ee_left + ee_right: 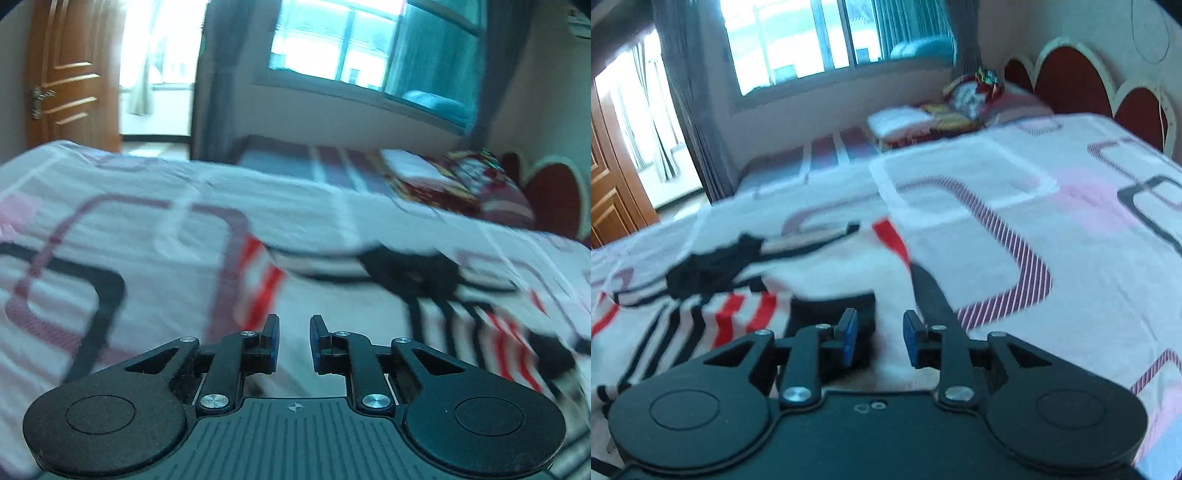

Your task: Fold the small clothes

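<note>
- The left gripper [293,343] fills the bottom of the left wrist view; its blue-padded fingers [272,341] stand a little apart with nothing between them, so it is released.
- Beyond it, across the middle of that frame, spreads a bed sheet [147,206], white with pink, purple-striped and black rounded rectangles.
- The small garment [424,295], white with red and black stripes and a black patch, lies on the sheet in the centre right of the left view, blurred; its exact shape cannot be told.
- The right gripper [880,339] sits at the bottom of the right wrist view, jaws parted, gripping nothing; only white cloth shows in the gap.
- In that view the garment [720,295] lies in the lower left and centre of the frame, just ahead of the blue pads [851,338], with a black part [709,269] at centre left and a black edge just behind the left-hand pad.
- Whether the pads touch the cloth cannot be told.
- A pile of red and yellow bedding [956,107] lies at the upper centre right of the right view, near a scalloped red headboard [1071,81].
- A window [820,40] fills the top of the frame, and a wooden door [66,77] stands at the upper left of the left view.
</note>
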Demonstrator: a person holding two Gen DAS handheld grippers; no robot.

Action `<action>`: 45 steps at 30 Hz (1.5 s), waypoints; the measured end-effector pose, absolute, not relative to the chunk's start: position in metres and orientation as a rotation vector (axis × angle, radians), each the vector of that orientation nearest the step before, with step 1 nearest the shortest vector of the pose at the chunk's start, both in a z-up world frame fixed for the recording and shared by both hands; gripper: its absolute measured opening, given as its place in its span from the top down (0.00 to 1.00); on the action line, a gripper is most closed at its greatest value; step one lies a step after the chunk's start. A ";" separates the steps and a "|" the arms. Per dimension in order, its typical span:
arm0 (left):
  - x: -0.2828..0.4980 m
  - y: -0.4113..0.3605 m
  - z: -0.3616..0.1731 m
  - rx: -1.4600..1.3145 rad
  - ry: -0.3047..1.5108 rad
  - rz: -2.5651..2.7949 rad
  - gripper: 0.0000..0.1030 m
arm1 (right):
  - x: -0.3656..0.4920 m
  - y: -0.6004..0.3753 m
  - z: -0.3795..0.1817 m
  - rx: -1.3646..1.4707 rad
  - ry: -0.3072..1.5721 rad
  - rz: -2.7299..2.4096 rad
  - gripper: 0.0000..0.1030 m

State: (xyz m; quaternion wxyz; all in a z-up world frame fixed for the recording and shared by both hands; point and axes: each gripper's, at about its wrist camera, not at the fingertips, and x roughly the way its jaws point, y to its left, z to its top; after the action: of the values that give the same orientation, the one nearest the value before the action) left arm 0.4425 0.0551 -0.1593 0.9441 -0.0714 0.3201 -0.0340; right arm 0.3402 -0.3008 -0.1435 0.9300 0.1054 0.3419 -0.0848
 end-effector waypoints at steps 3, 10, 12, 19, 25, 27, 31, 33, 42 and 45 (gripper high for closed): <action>0.422 0.038 -0.179 -0.066 0.695 -0.096 0.84 | 0.349 -0.286 -0.145 0.207 0.728 -0.078 0.73; 0.406 0.047 -0.200 0.013 0.661 -0.025 0.84 | 0.359 -0.265 -0.170 0.156 0.832 -0.006 0.69; 0.406 0.056 -0.199 -0.021 0.671 -0.015 0.71 | 0.358 -0.263 -0.166 0.167 0.840 0.019 0.69; 0.391 0.045 -0.184 -0.009 0.649 0.043 0.68 | 0.355 -0.271 -0.170 0.103 0.845 -0.009 0.71; 0.384 0.004 -0.164 0.058 0.586 -0.069 0.67 | 0.353 -0.264 -0.148 0.138 0.786 0.047 0.69; 0.394 -0.002 -0.174 0.079 0.629 -0.071 0.67 | 0.360 -0.260 -0.152 0.142 0.805 0.062 0.69; 0.398 0.010 -0.198 0.056 0.664 -0.047 0.67 | 0.362 -0.258 -0.167 0.073 0.845 0.062 0.69; 0.402 0.010 -0.190 0.040 0.701 -0.035 0.67 | 0.354 -0.263 -0.175 0.022 0.837 0.058 0.69; 0.455 -0.035 -0.166 -0.087 0.767 -0.068 0.66 | 0.375 -0.249 -0.152 0.052 0.826 0.099 0.55; 0.472 -0.048 -0.173 -0.089 0.777 -0.034 0.66 | 0.392 -0.235 -0.154 0.043 0.831 0.118 0.55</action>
State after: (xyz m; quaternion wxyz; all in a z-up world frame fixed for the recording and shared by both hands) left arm 0.4719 -0.0480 -0.1730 0.9244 -0.0434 0.3786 -0.0168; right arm 0.3918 -0.2348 -0.1536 0.9129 0.0209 0.4035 0.0574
